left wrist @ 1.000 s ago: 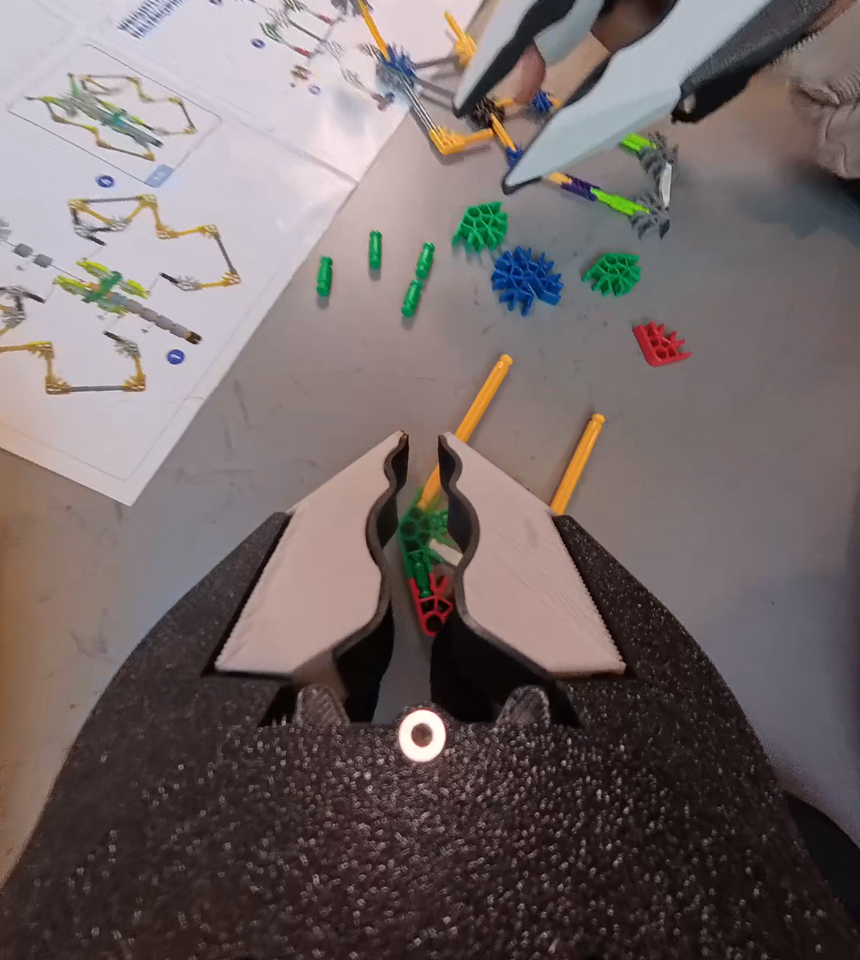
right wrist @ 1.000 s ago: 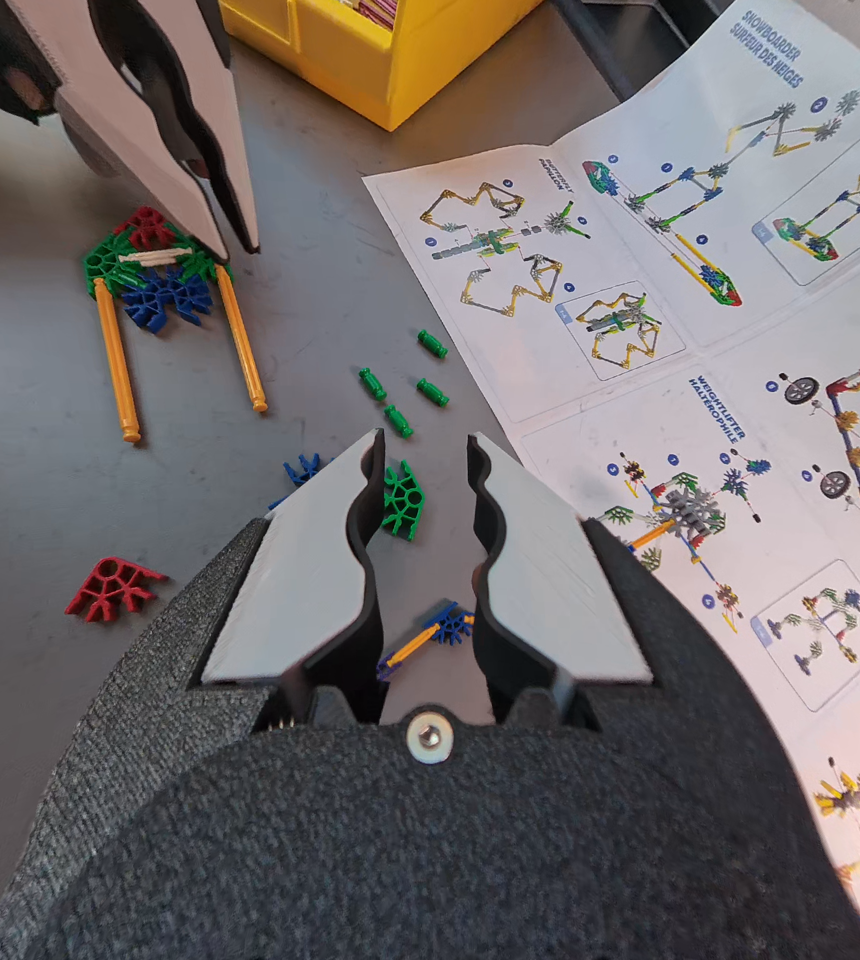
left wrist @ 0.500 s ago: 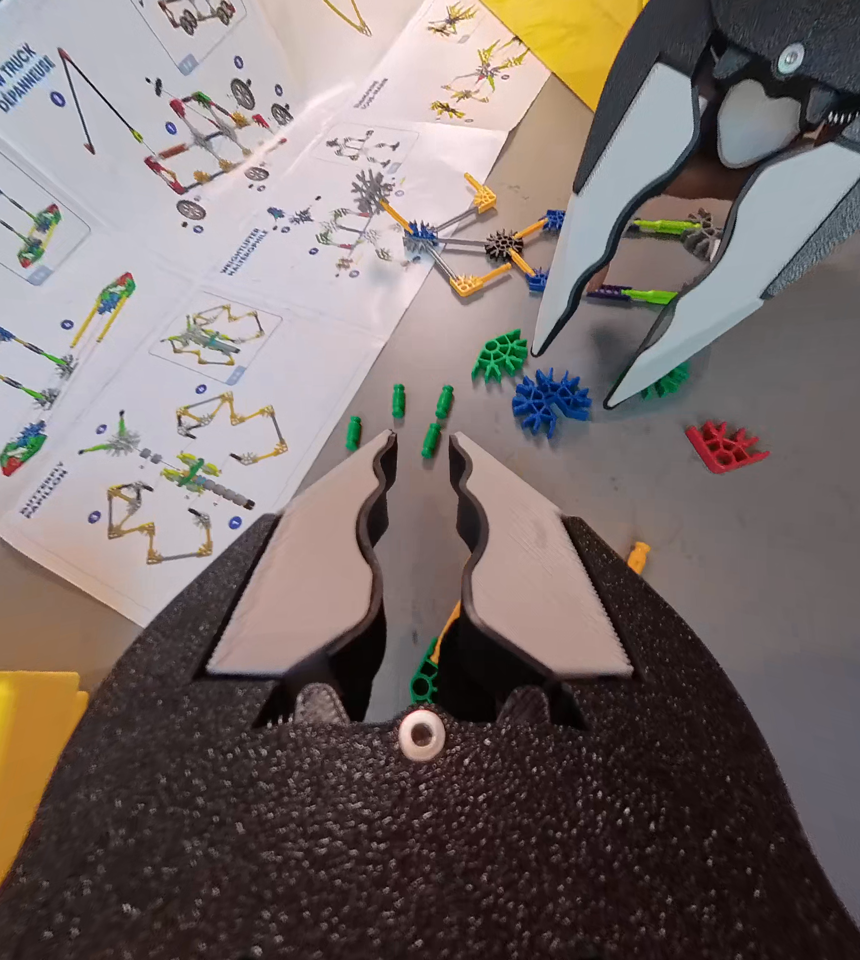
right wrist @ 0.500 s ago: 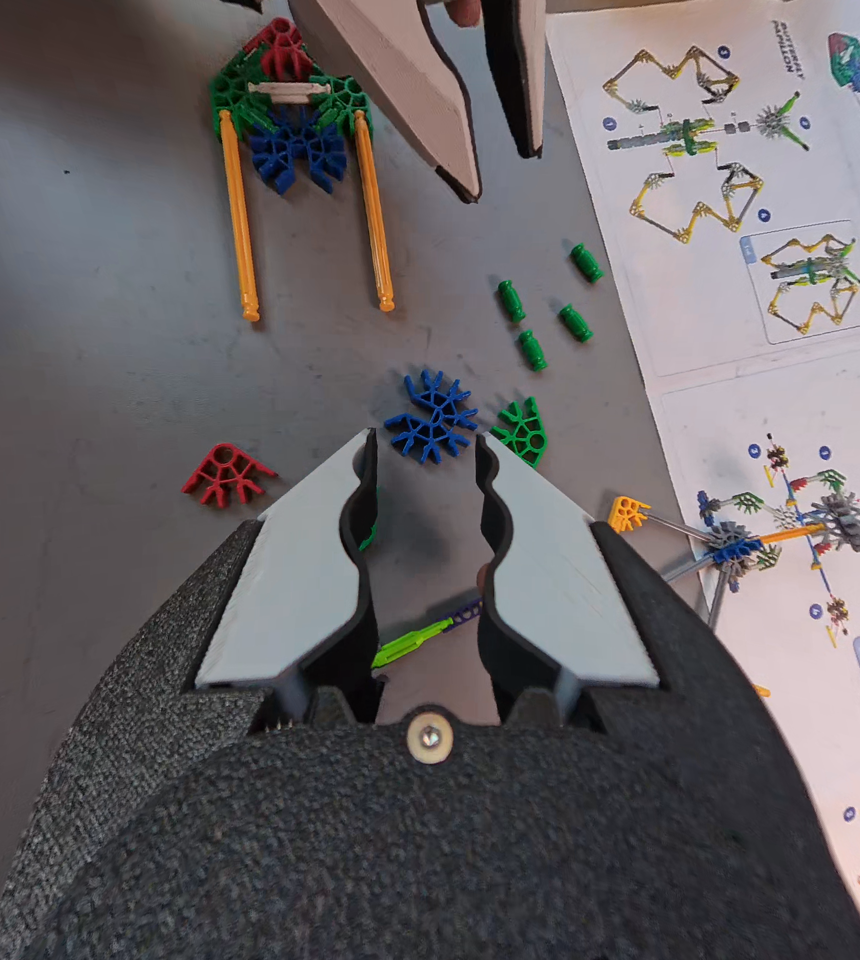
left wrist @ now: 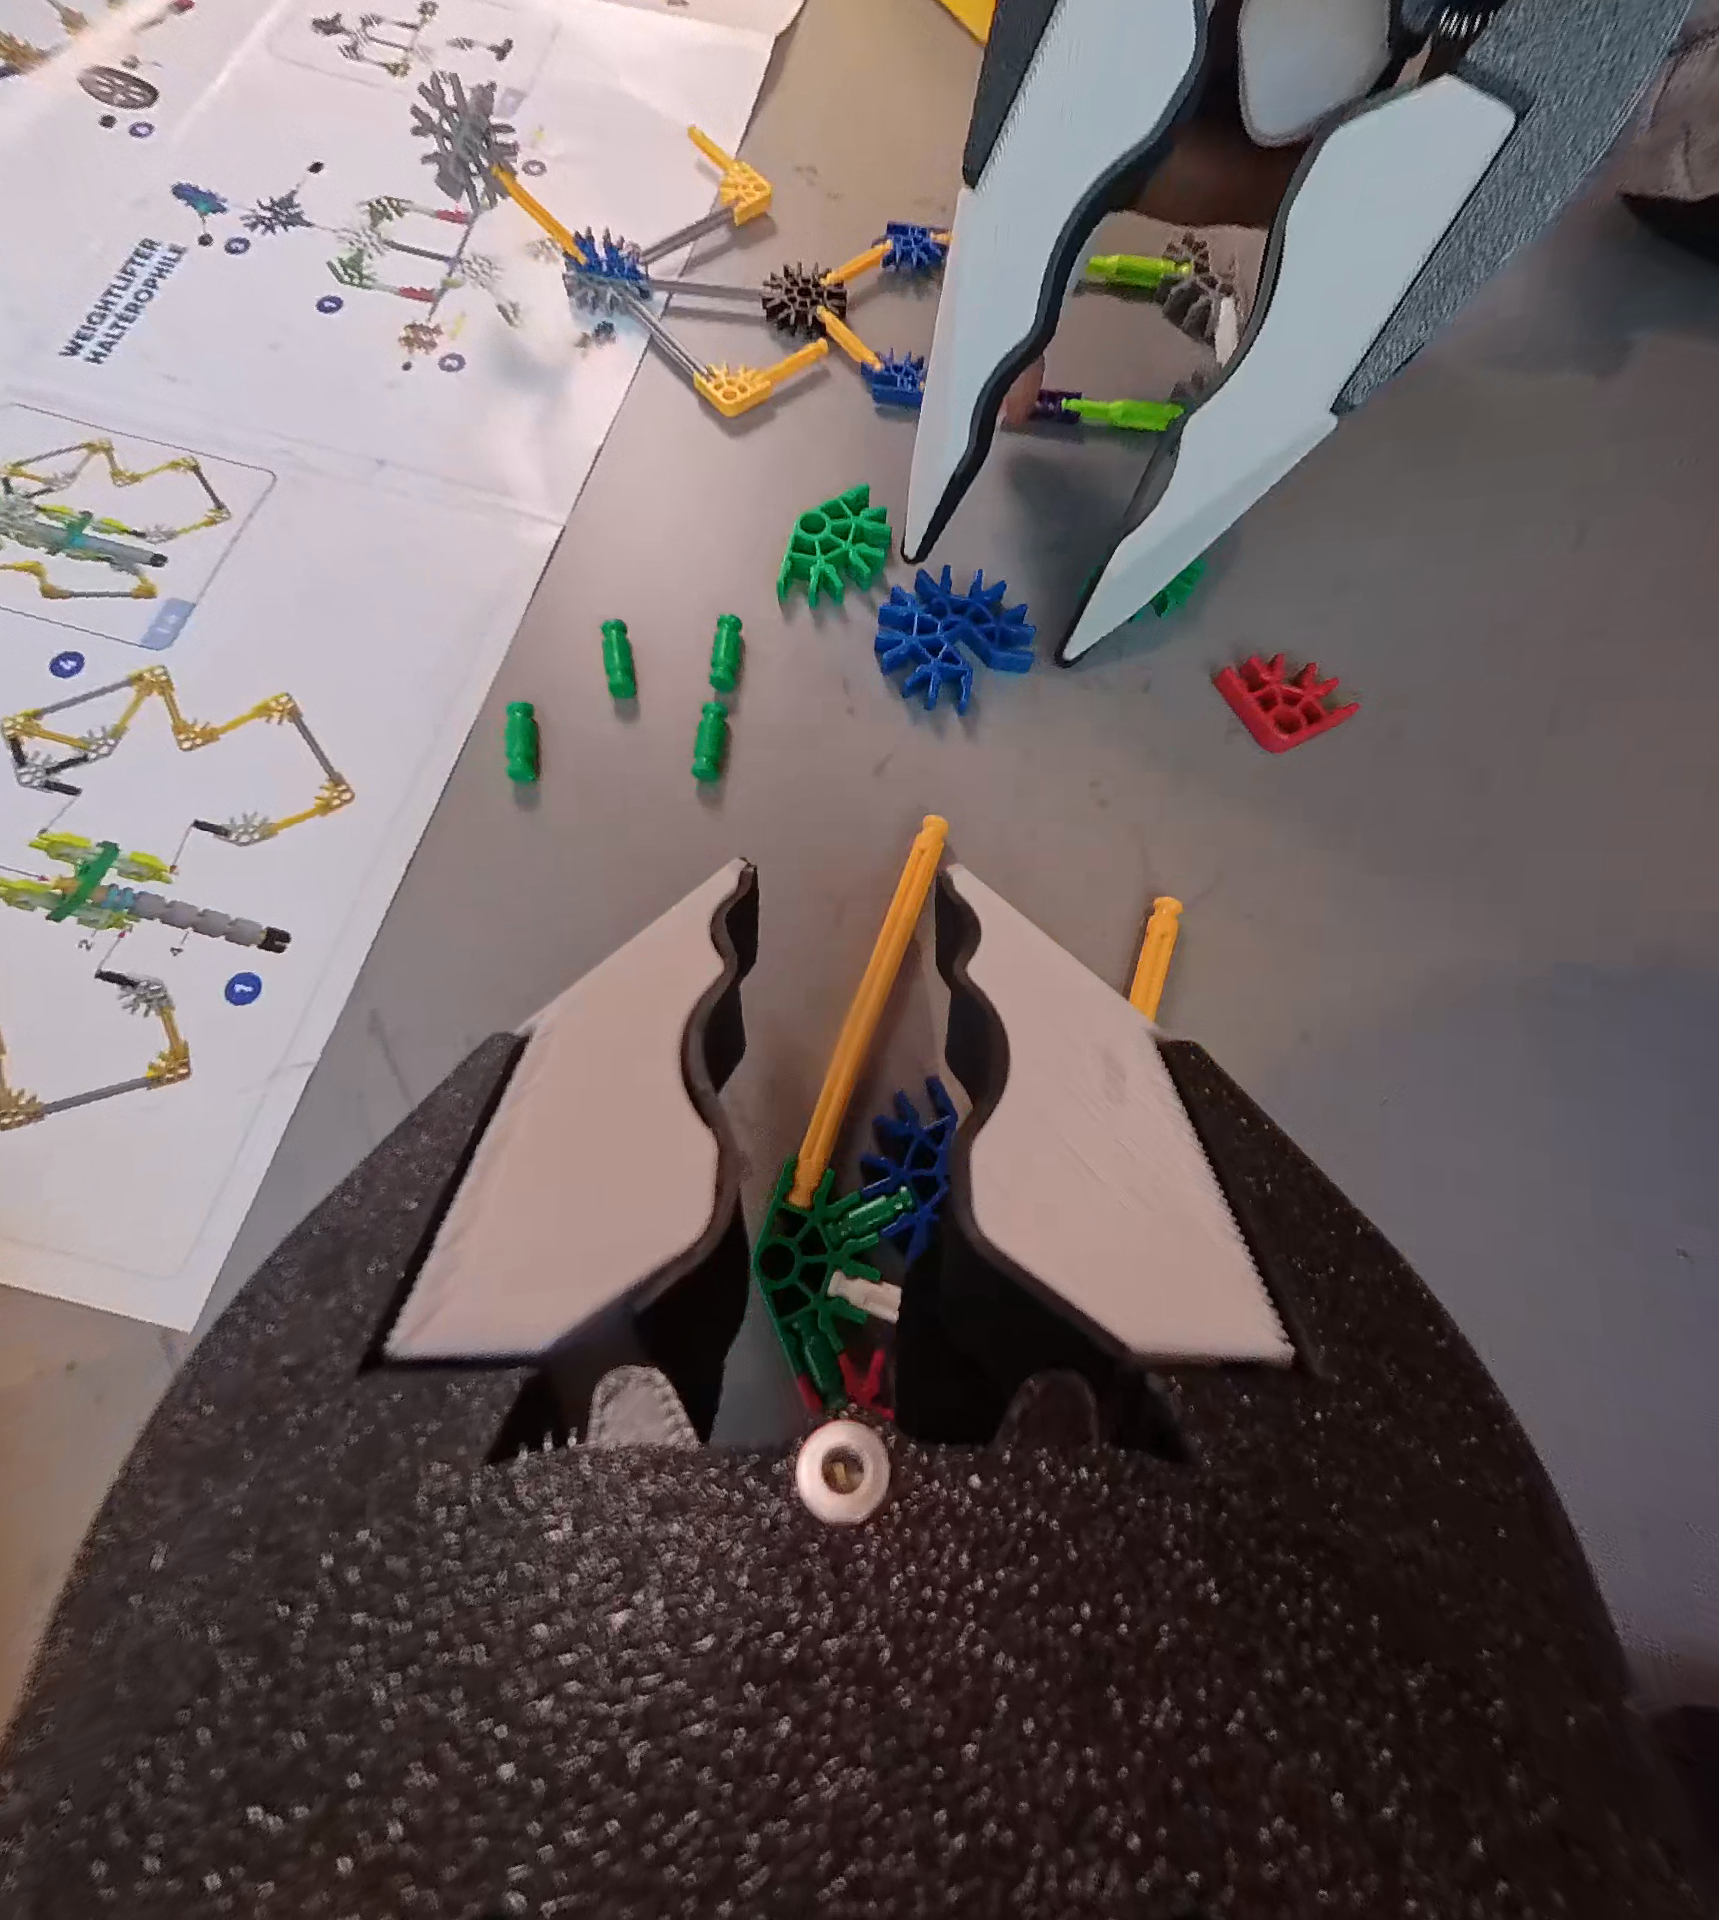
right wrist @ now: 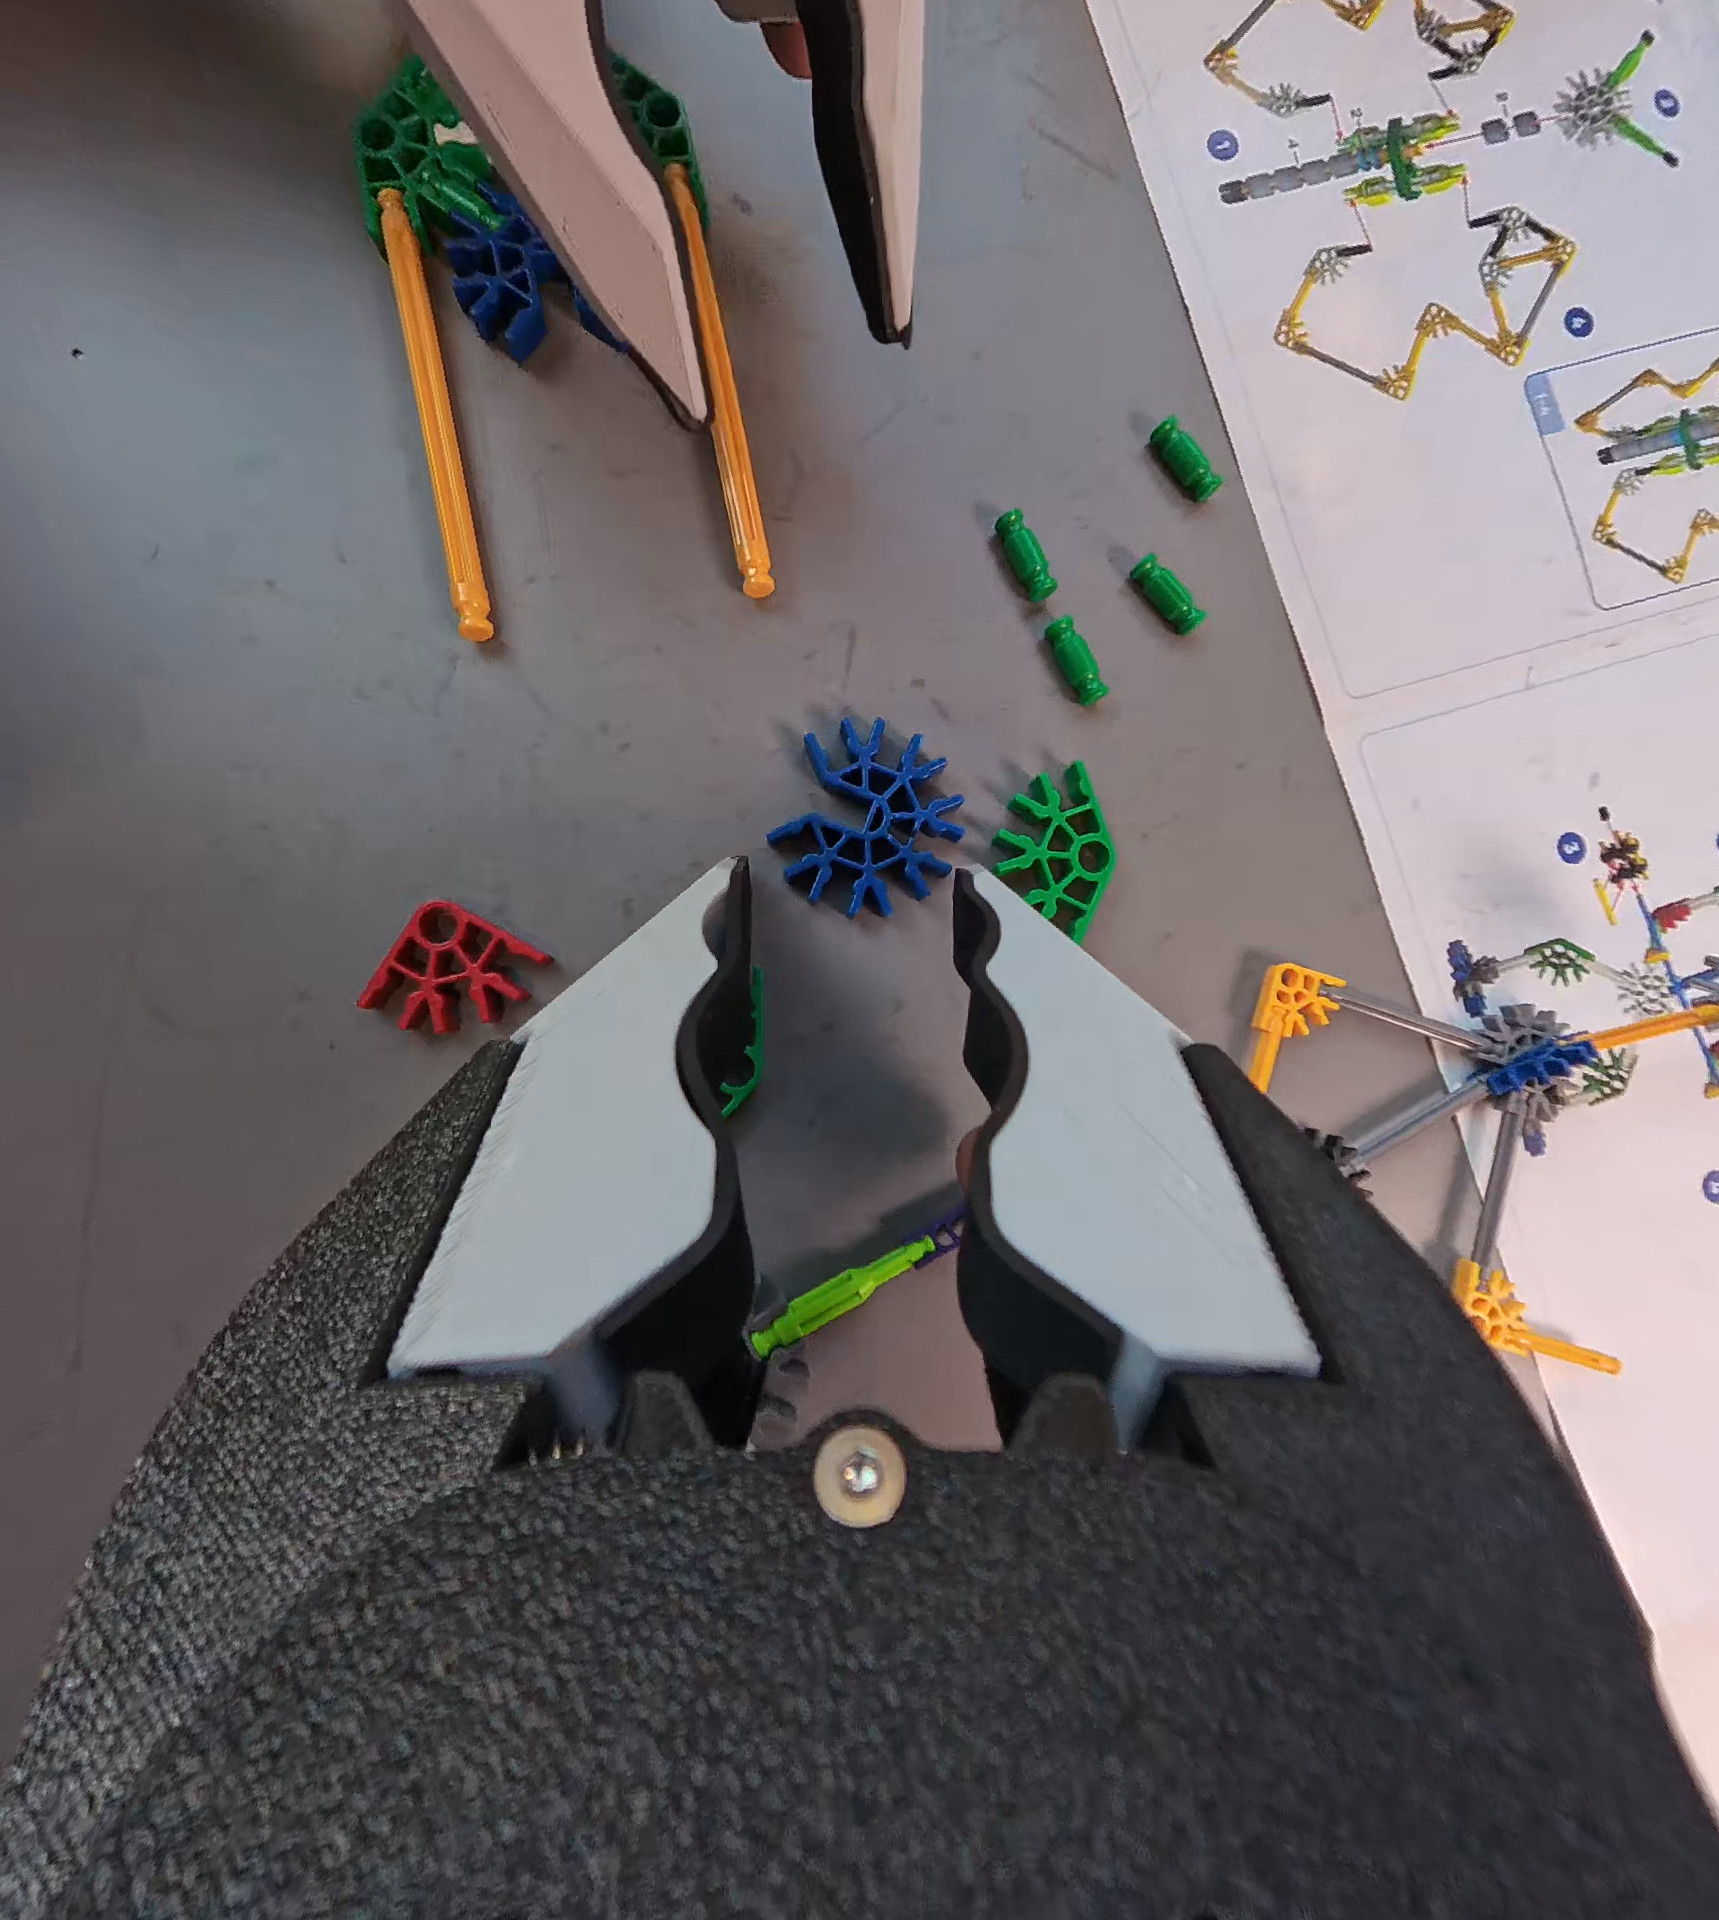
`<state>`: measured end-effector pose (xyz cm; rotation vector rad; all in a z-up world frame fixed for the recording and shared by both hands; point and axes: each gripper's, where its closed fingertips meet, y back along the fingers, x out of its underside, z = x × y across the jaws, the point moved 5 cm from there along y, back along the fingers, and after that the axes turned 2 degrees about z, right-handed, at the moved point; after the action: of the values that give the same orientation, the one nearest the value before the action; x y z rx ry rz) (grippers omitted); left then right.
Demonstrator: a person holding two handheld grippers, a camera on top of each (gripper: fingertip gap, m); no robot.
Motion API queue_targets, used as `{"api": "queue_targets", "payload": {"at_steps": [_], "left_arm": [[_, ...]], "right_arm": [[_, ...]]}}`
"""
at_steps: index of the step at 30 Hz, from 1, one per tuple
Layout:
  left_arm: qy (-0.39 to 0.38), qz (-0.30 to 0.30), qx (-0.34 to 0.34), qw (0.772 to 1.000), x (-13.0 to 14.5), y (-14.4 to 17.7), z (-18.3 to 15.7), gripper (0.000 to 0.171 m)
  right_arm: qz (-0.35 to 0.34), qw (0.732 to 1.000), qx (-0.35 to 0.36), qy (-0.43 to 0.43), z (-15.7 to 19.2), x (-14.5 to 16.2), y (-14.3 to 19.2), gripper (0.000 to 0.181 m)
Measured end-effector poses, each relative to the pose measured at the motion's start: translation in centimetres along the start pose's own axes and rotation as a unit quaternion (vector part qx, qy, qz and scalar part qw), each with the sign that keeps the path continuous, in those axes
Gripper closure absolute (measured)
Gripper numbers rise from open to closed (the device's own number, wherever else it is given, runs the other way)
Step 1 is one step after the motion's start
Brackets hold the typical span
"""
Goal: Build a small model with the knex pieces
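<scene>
Between both tongs, loose toy pieces lie on a grey tabletop [right wrist: 159, 727].
Left tongs [left wrist: 839, 883] gape empty above a small frame [left wrist: 834, 1226] with two yellow rods; right tongs [right wrist: 850, 878], also apart and empty, hover just short of a blue snowflake piece [right wrist: 870, 816], a bigger rod model [right wrist: 1520, 1060] alongside; four green pegs [right wrist: 1073, 660] unattached.

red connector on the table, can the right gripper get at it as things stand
Probably yes. The red connector lies flat on bare grey table, just left of the right gripper, whose jaws stand open and empty. Nothing lies on it or between; the nearest piece, a blue connector, sits off to the other side.
</scene>
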<state>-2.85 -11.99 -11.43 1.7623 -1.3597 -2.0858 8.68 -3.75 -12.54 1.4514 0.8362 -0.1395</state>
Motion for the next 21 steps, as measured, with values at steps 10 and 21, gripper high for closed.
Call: {"api": "queue_targets", "payload": {"at_steps": [10, 21], "left_arm": [[-0.033, 0.054, -0.015, 0.998, 1.3, -1.2, -0.3, 0.151], [-0.056, 0.046, 0.016, 0.997, 1.8, -0.8, -0.6, 0.165]], "right_arm": [[0.030, 0.999, -0.039, 0.002, 2.9, -0.7, -0.1, 0.157], [-0.017, 0.998, -0.012, -0.059, 0.3, -1.8, -0.9, 0.130]]}}
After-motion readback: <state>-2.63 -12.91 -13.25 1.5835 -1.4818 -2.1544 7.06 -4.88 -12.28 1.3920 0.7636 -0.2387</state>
